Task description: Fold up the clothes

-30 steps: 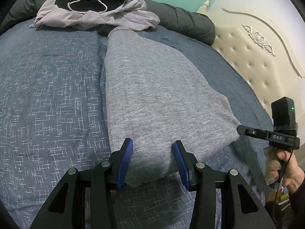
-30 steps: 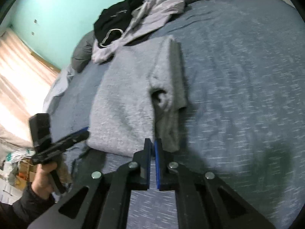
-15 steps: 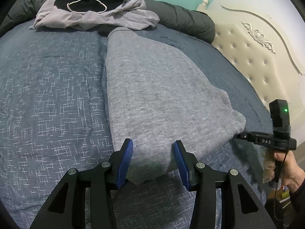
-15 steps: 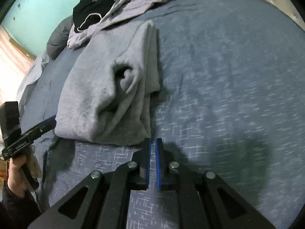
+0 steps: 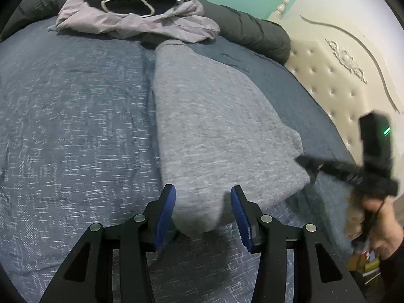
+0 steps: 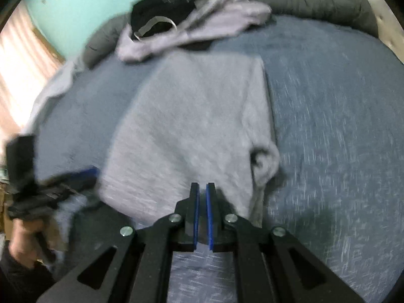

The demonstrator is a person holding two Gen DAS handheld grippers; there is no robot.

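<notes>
Nearest to us, our left gripper [image 5: 203,209] stands half open, its blue pads [image 5: 168,209] on either side of the near corner of the grey garment [image 5: 214,136]. The cloth bulges between them, and we judge that they are not pressing on it, so nothing is held there. Our right gripper [image 6: 202,202] is closed on nothing, its pads almost together, hovering over the garment's near edge.

The grey garment lies lengthwise on the blue bedspread [image 5: 75,126], already folded into a long narrow panel, with a sleeve or cuff curled open along its right side [image 6: 263,161]. It looks like soft knit: light, limp, thick where the layers stack, and not slippery. We judge it will sag and drag on the bedspread if lifted by one point, so we want both near corners pinched through all the layers, one in each gripper, before we carry that end toward the far end. The loose curl at the right could spill out; a grip just inside it should trap it.

Farther off, touching the garment's far end, lies a heap of lilac and black clothes [image 5: 141,12], and behind it a dark grey quilt [image 5: 252,35].
</notes>
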